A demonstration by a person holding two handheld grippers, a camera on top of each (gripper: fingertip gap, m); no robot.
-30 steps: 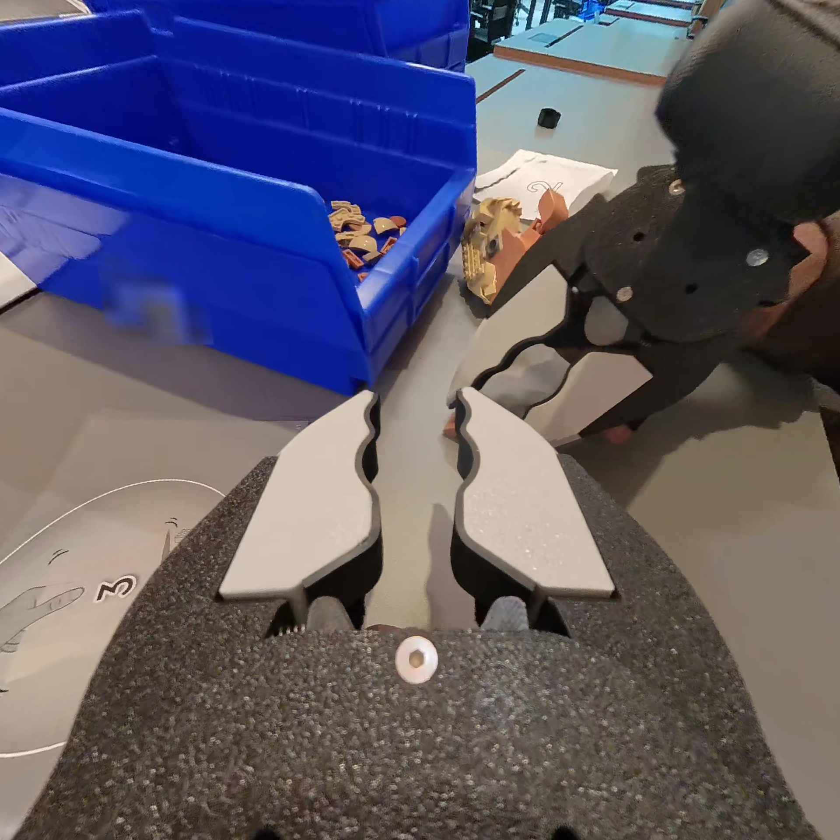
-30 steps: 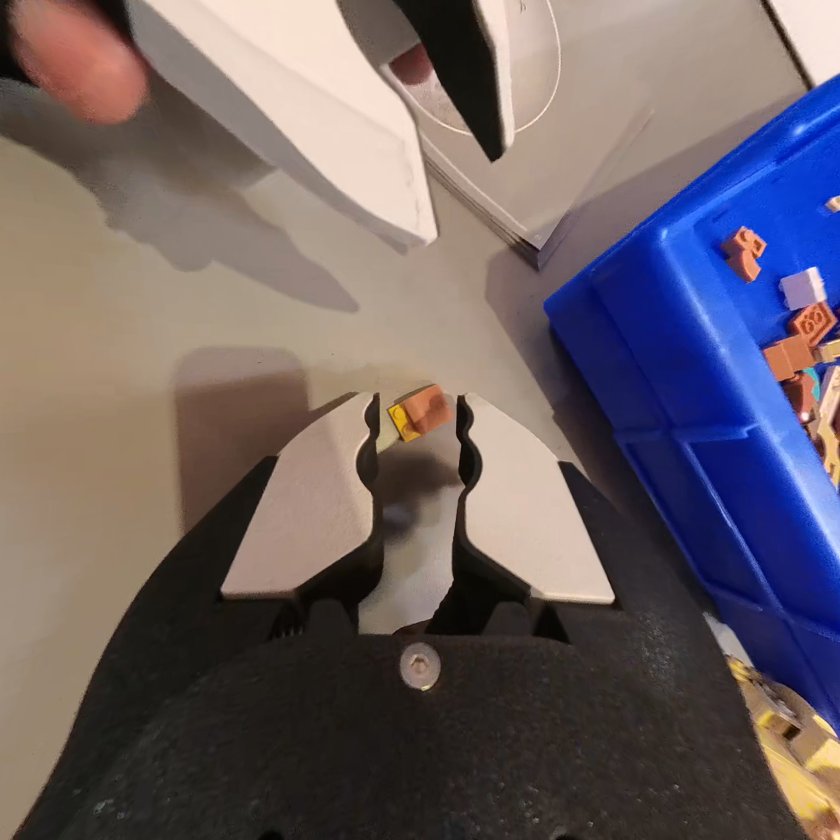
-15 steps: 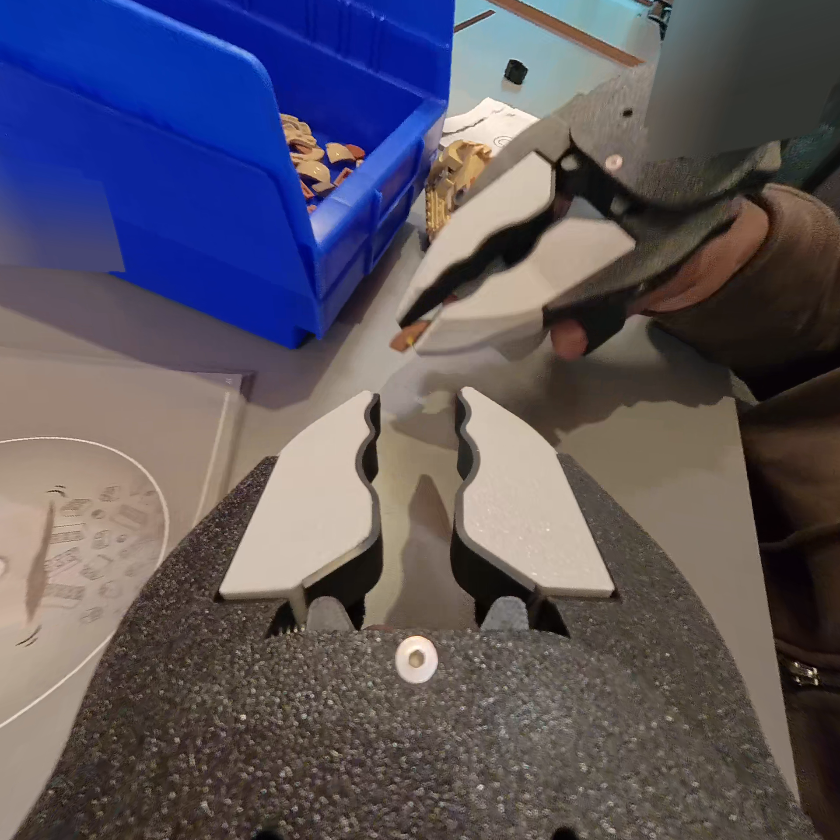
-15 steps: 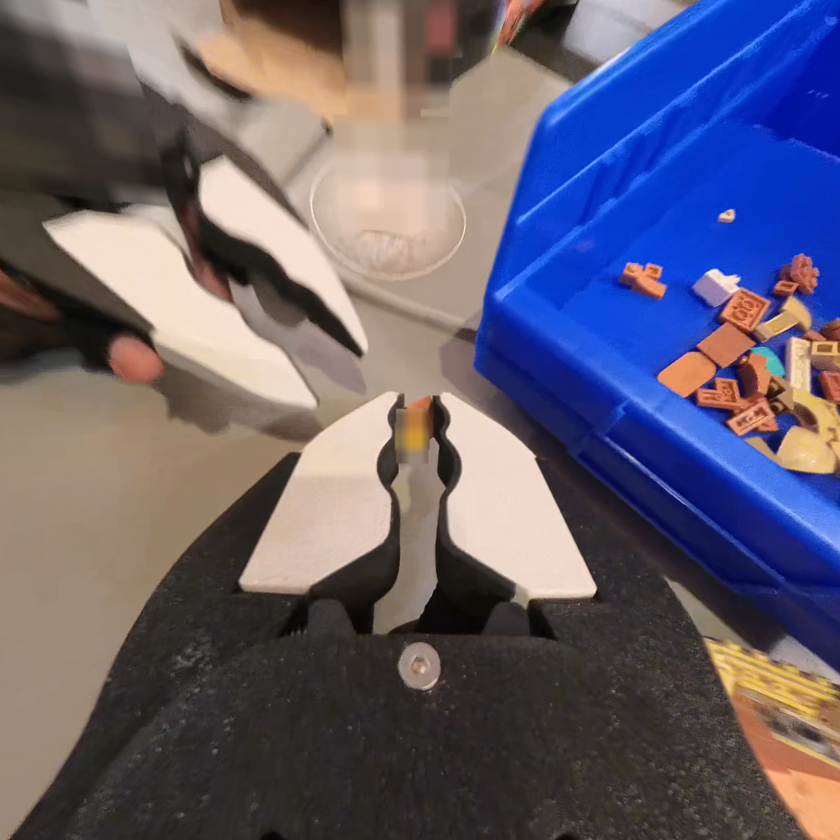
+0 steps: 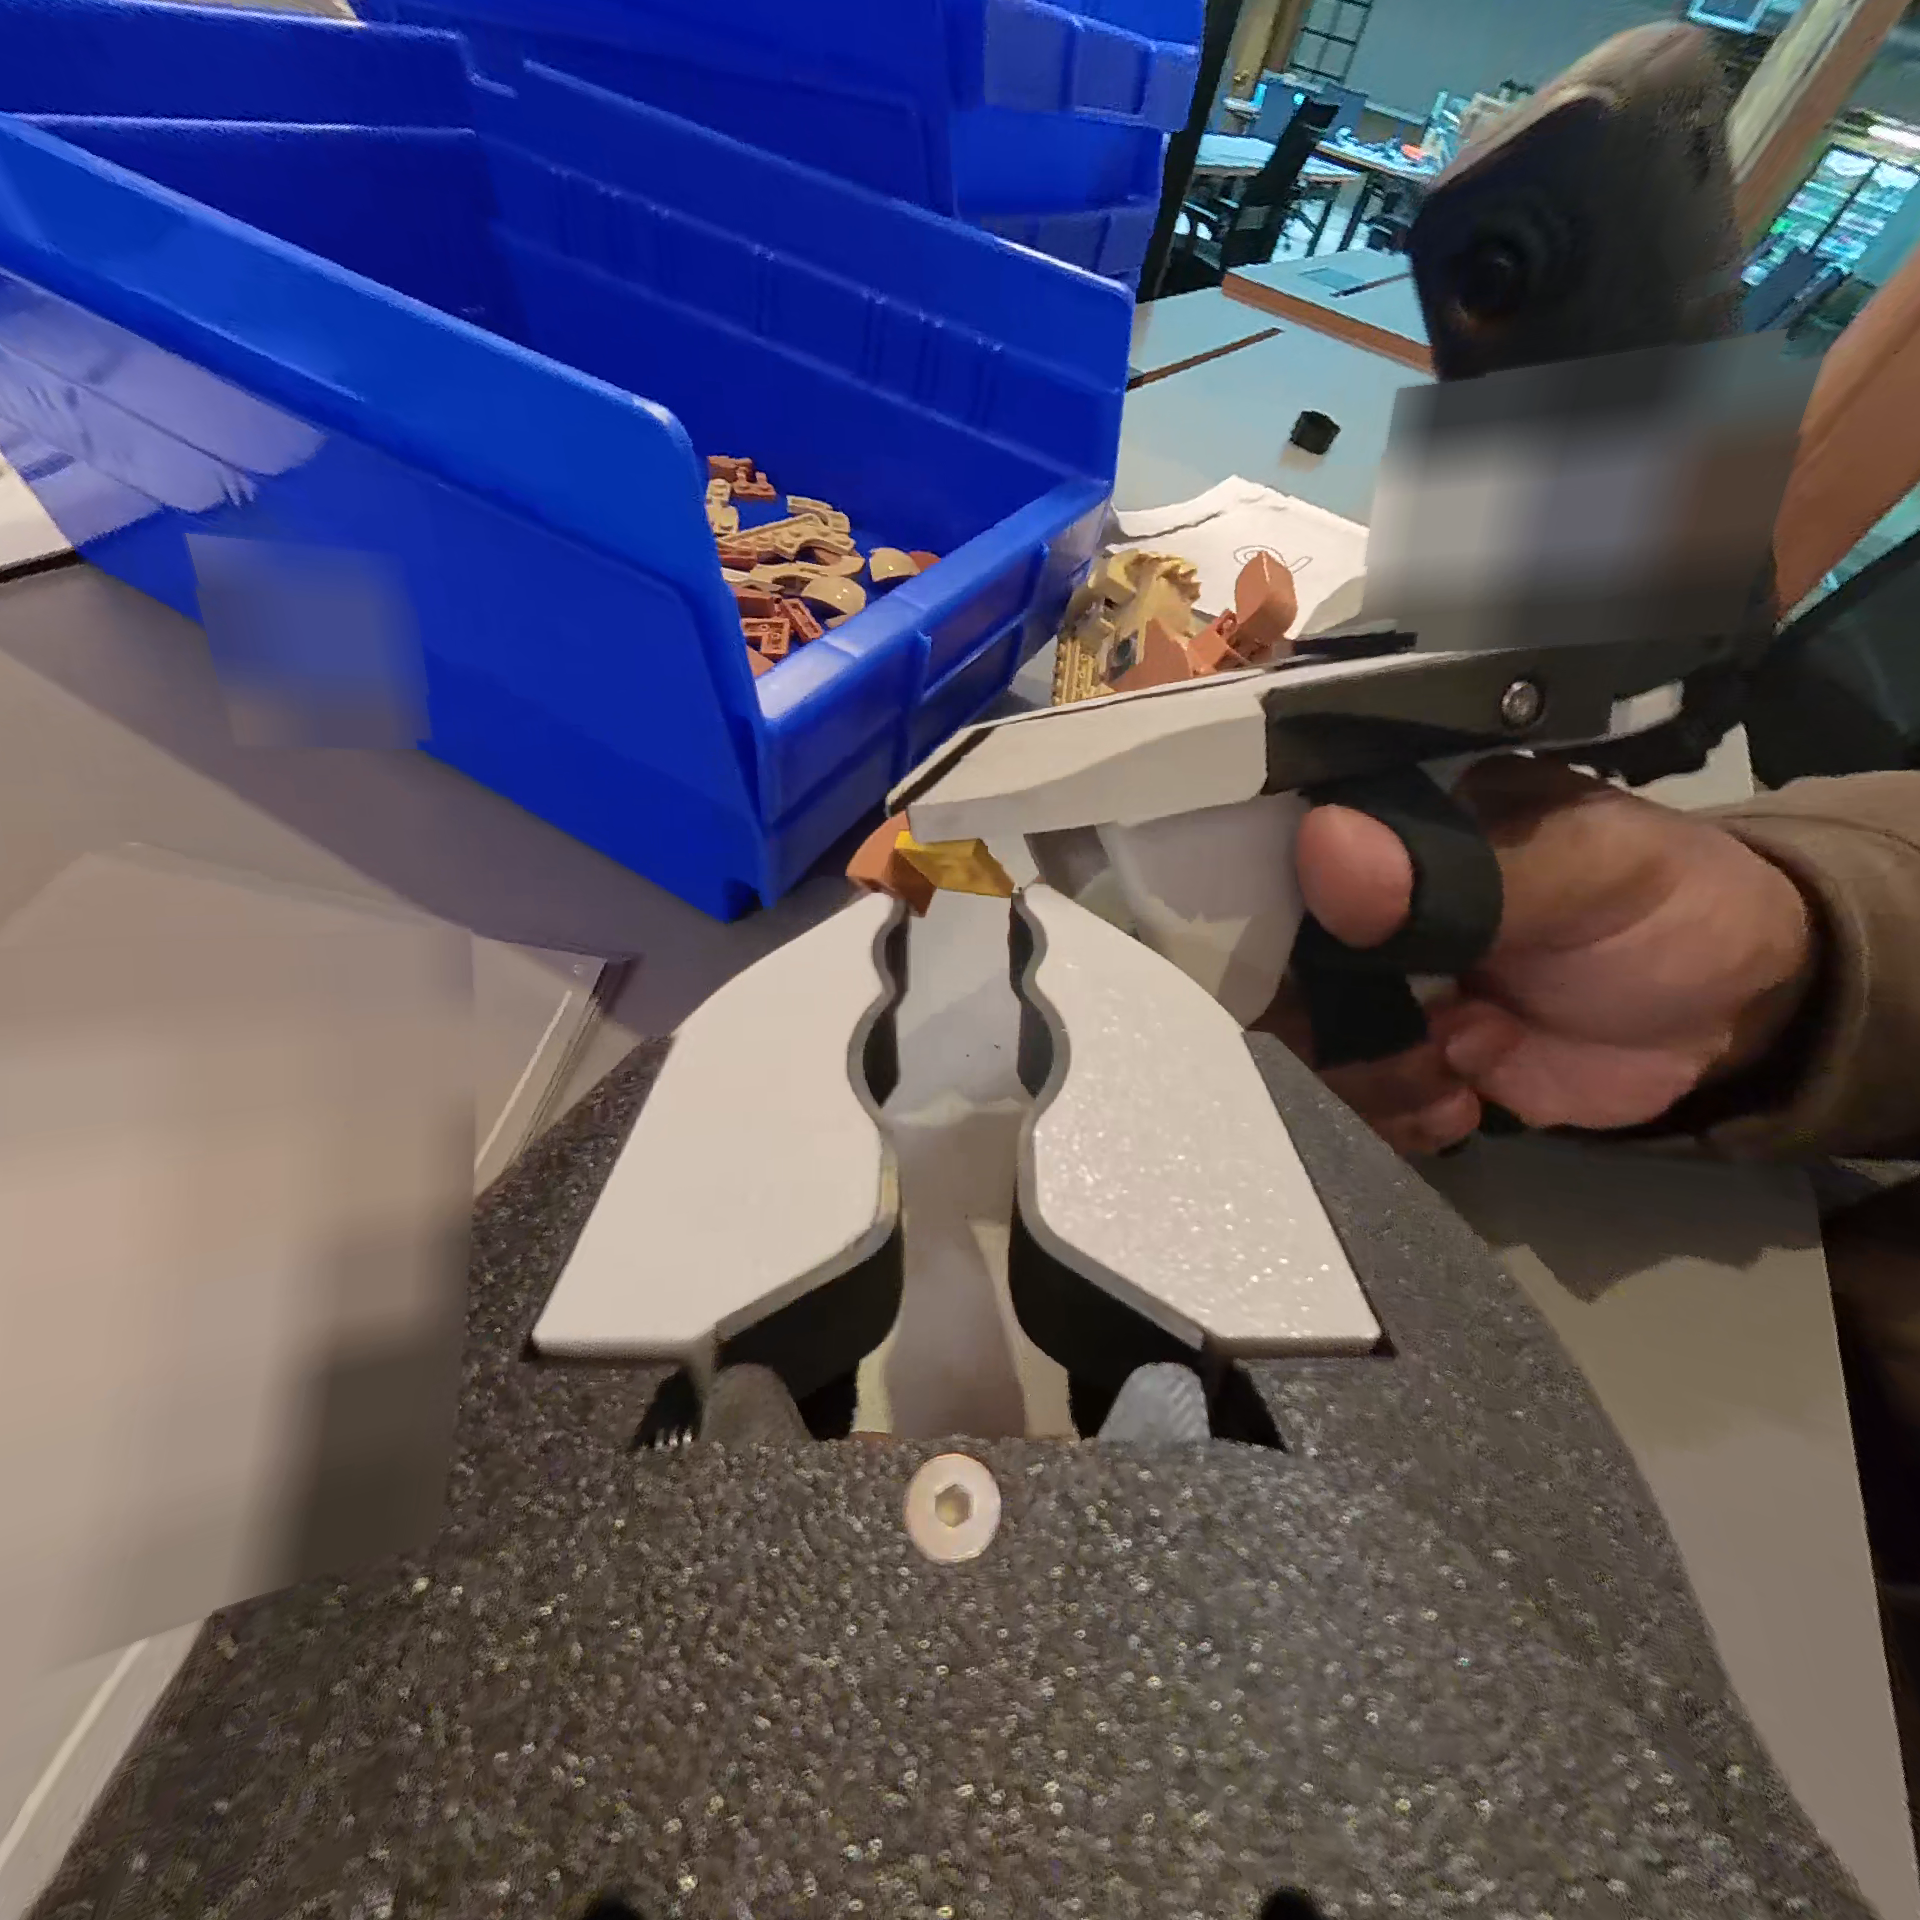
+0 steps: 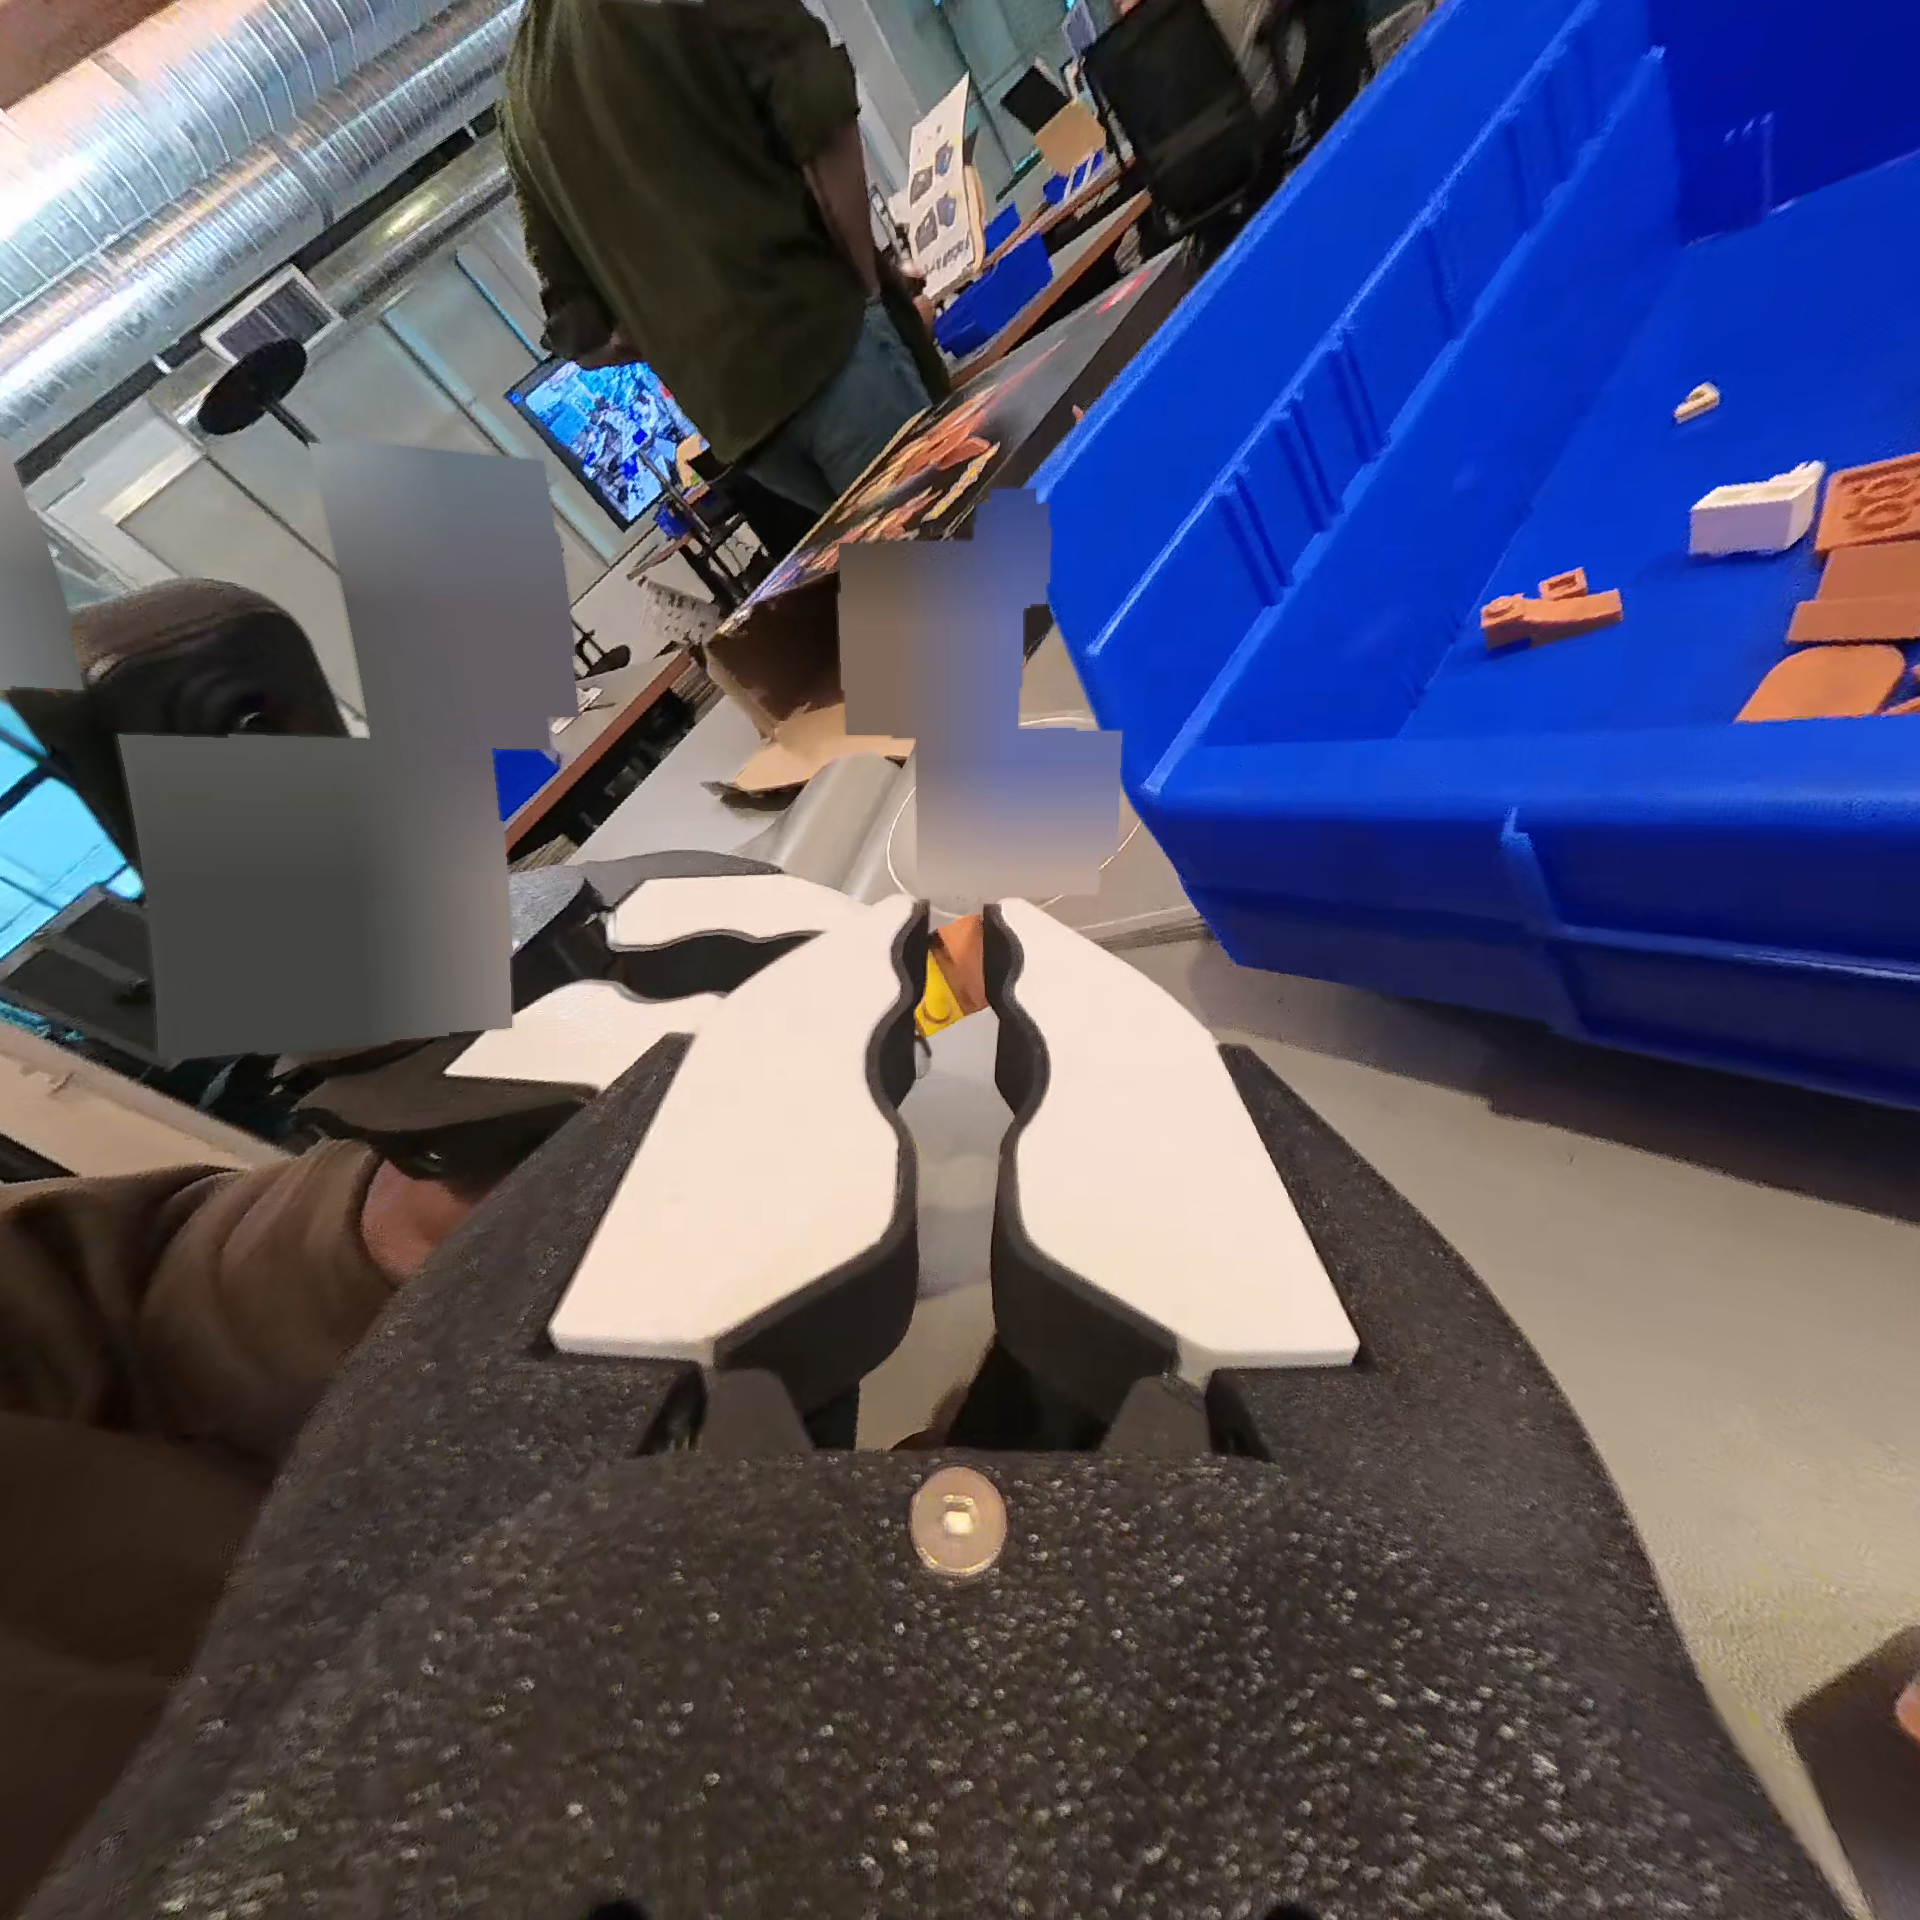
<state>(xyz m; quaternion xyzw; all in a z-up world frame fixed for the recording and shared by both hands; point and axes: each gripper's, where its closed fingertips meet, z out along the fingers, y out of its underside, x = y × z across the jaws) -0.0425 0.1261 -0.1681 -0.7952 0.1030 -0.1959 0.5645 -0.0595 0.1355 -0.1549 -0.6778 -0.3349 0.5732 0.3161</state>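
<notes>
The right claw (image 6: 954, 940) is clenched on a small brown-and-yellow brick piece (image 6: 951, 977), both pads pressing it, above the table (image 6: 1558, 1299). The left claw (image 5: 956, 914) stands released, its 2 fingertips just beneath the piece (image 5: 935, 868), which sits at their opening, unpressed. A blue bin (image 5: 644, 582) lies beyond and left. This looks like a handover or joining step.
</notes>
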